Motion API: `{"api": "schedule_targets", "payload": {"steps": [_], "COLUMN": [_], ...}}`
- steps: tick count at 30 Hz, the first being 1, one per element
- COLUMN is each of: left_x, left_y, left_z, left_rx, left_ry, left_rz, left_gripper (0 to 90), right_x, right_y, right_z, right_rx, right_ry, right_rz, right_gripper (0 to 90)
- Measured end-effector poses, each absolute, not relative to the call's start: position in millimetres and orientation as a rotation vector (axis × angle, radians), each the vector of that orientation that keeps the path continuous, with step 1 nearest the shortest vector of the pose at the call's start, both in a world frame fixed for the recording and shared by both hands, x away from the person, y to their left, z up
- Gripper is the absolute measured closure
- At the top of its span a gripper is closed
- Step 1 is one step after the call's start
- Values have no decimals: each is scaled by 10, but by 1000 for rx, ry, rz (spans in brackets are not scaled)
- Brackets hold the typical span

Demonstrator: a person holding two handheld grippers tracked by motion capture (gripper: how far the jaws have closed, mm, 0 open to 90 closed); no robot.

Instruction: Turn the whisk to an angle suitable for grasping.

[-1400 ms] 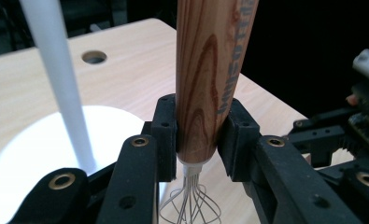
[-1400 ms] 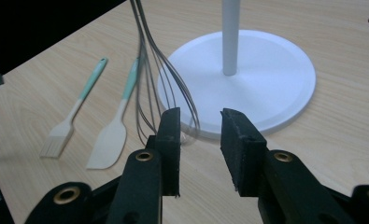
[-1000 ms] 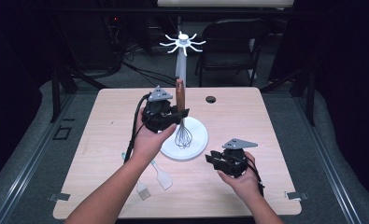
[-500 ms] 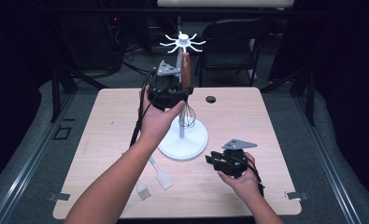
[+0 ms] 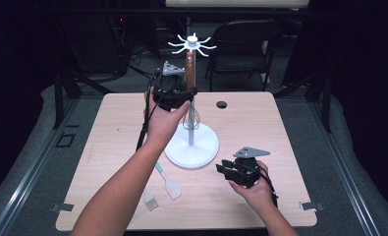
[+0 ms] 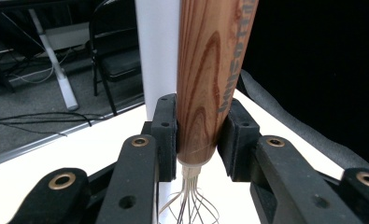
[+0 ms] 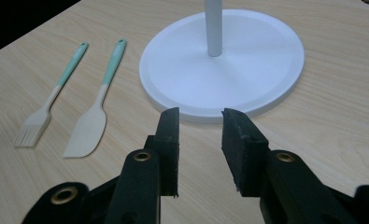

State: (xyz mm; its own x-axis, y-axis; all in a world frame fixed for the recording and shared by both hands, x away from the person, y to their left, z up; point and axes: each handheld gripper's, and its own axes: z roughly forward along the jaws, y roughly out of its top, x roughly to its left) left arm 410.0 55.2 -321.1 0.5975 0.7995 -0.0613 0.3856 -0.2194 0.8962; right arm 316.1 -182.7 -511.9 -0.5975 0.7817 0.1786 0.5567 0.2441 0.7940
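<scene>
At the near right of the table (image 5: 108,147), the right gripper (image 5: 229,170) is resting low in the person's right hand (image 5: 253,189), its jaws standing apart with nothing between them; in the right gripper view the bare gap is facing the near rim of the white round base (image 7: 266,88). To the near left, beside the person's left forearm, a spatula (image 5: 168,183) and a small brush (image 5: 150,199) are lying side by side on the wood, both with pale heads and mint-green handles, the spatula being the one closer to the base.

Farther in, around the middle of the table, the white stand (image 5: 191,147) is sitting flat, its thin pole (image 5: 191,132) rising straight up. Just left of the pole and well above the table, the left gripper (image 5: 179,96) is being held up by the left hand (image 5: 164,120). Its jaws are clamping the whisk (image 5: 190,81) by the lower end of the wooden handle; in the left gripper view both pads are pressing on the reddish grain just above the wire loops (image 6: 191,210). The whisk is hanging upright, handle up, wires down, close alongside the pole and clear of the base.

Higher and farther, the stand's crown of white hook arms (image 5: 192,45) is spreading out above the top of the handle. On the far side of the table, to the right of the pole, a small dark round hole (image 5: 222,104) is showing in the wood.
</scene>
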Motion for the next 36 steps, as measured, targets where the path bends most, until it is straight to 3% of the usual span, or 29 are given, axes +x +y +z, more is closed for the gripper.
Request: {"api": "schedule_targets", "payload": {"steps": [14, 25, 36], "left_x": [4062, 3949, 3806], "left_y": [642, 861, 1201], "left_z": [-3422, -3816, -4302], "left_rx": [1822, 1836, 1828], "left_ry": [966, 984, 1046], "left_rz": [486, 432, 378], "left_gripper": [604, 603, 607], "right_x": [3166, 3191, 3250], "right_y": [-1822, -1784, -1749], "right_z": [-5140, -5188, -5240], "right_rx": [1242, 1190, 1144], "right_ry": [2267, 2270, 2298], "right_rz": [1261, 1188, 1130], "right_gripper": [647, 543, 535]}}
